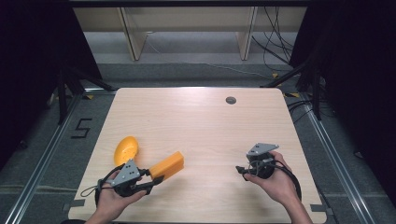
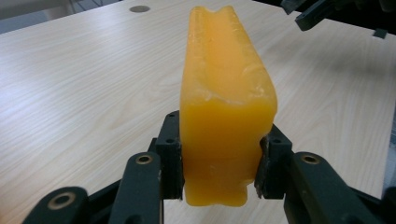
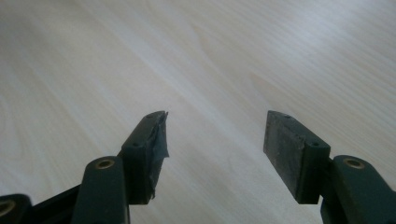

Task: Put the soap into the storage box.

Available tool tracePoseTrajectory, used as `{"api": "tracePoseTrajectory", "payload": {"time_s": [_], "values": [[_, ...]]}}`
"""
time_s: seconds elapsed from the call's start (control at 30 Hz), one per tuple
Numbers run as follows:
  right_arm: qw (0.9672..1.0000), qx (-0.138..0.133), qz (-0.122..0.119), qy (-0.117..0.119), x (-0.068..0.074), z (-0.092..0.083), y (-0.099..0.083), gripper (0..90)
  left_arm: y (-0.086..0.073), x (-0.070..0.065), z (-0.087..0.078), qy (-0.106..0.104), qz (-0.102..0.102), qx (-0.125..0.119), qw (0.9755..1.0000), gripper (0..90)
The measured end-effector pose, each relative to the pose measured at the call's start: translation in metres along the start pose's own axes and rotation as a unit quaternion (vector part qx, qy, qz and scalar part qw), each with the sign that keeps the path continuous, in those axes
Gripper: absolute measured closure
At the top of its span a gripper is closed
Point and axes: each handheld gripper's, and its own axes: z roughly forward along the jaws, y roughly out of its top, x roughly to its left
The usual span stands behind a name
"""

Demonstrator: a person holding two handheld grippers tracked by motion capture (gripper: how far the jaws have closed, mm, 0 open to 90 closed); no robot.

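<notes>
An orange block is held at the table's front left by my left gripper, which is shut on its near end. In the left gripper view both pads press the sides of the orange block, which points away over the wood. A rounded yellow-orange piece lies just behind and left of the block. My right gripper is at the front right, pointing left. In the right gripper view the right gripper stands open with bare table between the jaws.
The light wooden table has a small round grey cap near its far edge. Dark floor, metal rails and cables surround the table. In the left gripper view the other gripper's black jaws show at the top right.
</notes>
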Motion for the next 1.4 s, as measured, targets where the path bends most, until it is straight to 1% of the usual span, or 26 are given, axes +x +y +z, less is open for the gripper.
{"api": "tracePoseTrajectory", "payload": {"time_s": [0.1,0.13,0.17,0.23,0.27,0.3,0.33,0.37,0.4,0.47,0.57,0.6,0.67,0.7,0.77,0.87,1.0,1.03,1.1,1.13,1.2,1.27,1.3,1.33,1.37,1.4], "values": [[0.9996,-0.011,0.022,-0.014,-0.002,-0.004,-0.005,40.4,-0.003,0.002,-0.006,0.011,-0.012,-0.006,0.9999,60.3],[0.9994,-0.019,0.021,-0.02,-0.004,-0.004,-0.007,40.4,-0.003,0.003,-0.009,0.014,-0.011,-0.007,0.9998,60.3],[0.9989,-0.03,0.025,-0.025,-0.005,-0.005,-0.008,40.5,-0.004,0.003,-0.01,0.02,-0.023,-0.012,0.9995,60.3],[0.9978,-0.044,0.033,-0.038,-0.006,-0.007,-0.009,40.4,-0.004,0.005,-0.014,0.029,-0.021,-0.012,0.9993,60.3],[0.9972,-0.05,0.036,-0.042,-0.007,-0.008,-0.009,40.5,-0.005,0.006,-0.016,0.037,-0.027,-0.016,0.9988,60.3],[0.9971,-0.056,0.026,-0.045,-0.01,-0.009,-0.01,40.5,-0.005,0.007,-0.018,0.047,-0.027,-0.013,0.9984,60.3],[0.9965,-0.059,0.035,-0.048,-0.009,-0.009,-0.01,40.4,-0.006,0.009,-0.02,0.053,-0.031,-0.018,0.9979,60.3],[0.9962,-0.056,0.048,-0.047,-0.008,-0.009,-0.011,40.5,-0.006,0.011,-0.022,0.06,-0.032,-0.018,0.9975,60.3],[0.9967,-0.055,0.036,-0.048,-0.009,-0.009,-0.011,40.4,-0.006,0.012,-0.023,0.06,-0.035,-0.022,0.9974,60.3],[0.997,-0.057,0.031,-0.043,-0.009,-0.006,-0.012,40.4,-0.007,0.014,-0.026,0.072,-0.044,-0.024,0.9962,60.3],[0.9974,-0.044,0.042,-0.037,-0.008,-0.006,-0.012,40.4,-0.008,0.017,-0.028,0.077,-0.052,-0.029,0.9953,60.3],[0.9973,-0.047,0.045,-0.035,-0.008,-0.006,-0.012,40.4,-0.009,0.017,-0.027,0.086,-0.058,-0.036,0.9939,60.4],[0.9967,-0.05,0.053,-0.036,-0.007,-0.006,-0.011,40.3,-0.009,0.018,-0.029,0.085,-0.06,-0.031,0.9941,60.3],[0.9969,-0.053,0.044,-0.039,-0.008,-0.006,-0.012,40.3,-0.01,0.017,-0.03,0.09,-0.066,-0.031,0.9933,60.3],[0.9965,-0.058,0.042,-0.043,-0.009,-0.007,-0.012,40.4,-0.01,0.016,-0.032,0.102,-0.07,-0.027,0.9919,60.3],[0.9959,-0.063,0.046,-0.046,-0.009,-0.007,-0.012,40.2,-0.011,0.017,-0.032,0.111,-0.075,-0.035,0.9904,60.3],[0.9964,-0.061,0.041,-0.043,-0.01,-0.006,-0.013,40.0,-0.012,0.018,-0.036,0.135,-0.083,-0.036,0.9866,60.3],[0.9967,-0.053,0.05,-0.037,-0.008,-0.006,-0.012,39.9,-0.012,0.019,-0.036,0.138,-0.088,-0.037,0.9858,60.3],[0.9971,-0.052,0.043,-0.037,-0.009,-0.005,-0.013,39.8,-0.012,0.022,-0.037,0.147,-0.092,-0.043,0.9839,60.3],[0.9969,-0.053,0.047,-0.035,-0.008,-0.004,-0.013,39.7,-0.012,0.023,-0.039,0.153,-0.094,-0.041,0.9828,60.3],[0.9968,-0.049,0.053,-0.035,-0.006,-0.004,-0.013,39.7,-0.012,0.024,-0.041,0.157,-0.097,-0.047,0.9817,60.3],[0.9975,-0.047,0.041,-0.033,-0.008,-0.003,-0.013,38.8,-0.013,0.027,-0.041,0.147,-0.102,-0.057,0.9822,60.3],[0.9974,-0.036,0.055,-0.028,-0.006,-0.003,-0.013,38.8,-0.013,0.027,-0.041,0.147,-0.106,-0.055,0.9819,60.3],[0.9979,-0.04,0.043,-0.028,-0.008,-0.001,-0.014,38.8,-0.013,0.027,-0.041,0.153,-0.105,-0.05,0.9813,60.3],[0.9977,-0.034,0.054,-0.025,-0.006,-0.002,-0.014,38.8,-0.013,0.027,-0.041,0.156,-0.105,-0.05,0.9809,60.4],[0.9978,-0.031,0.053,-0.024,-0.006,-0.002,-0.014,38.8,-0.013,0.028,-0.041,0.156,-0.106,-0.051,0.9808,60.4]]}}
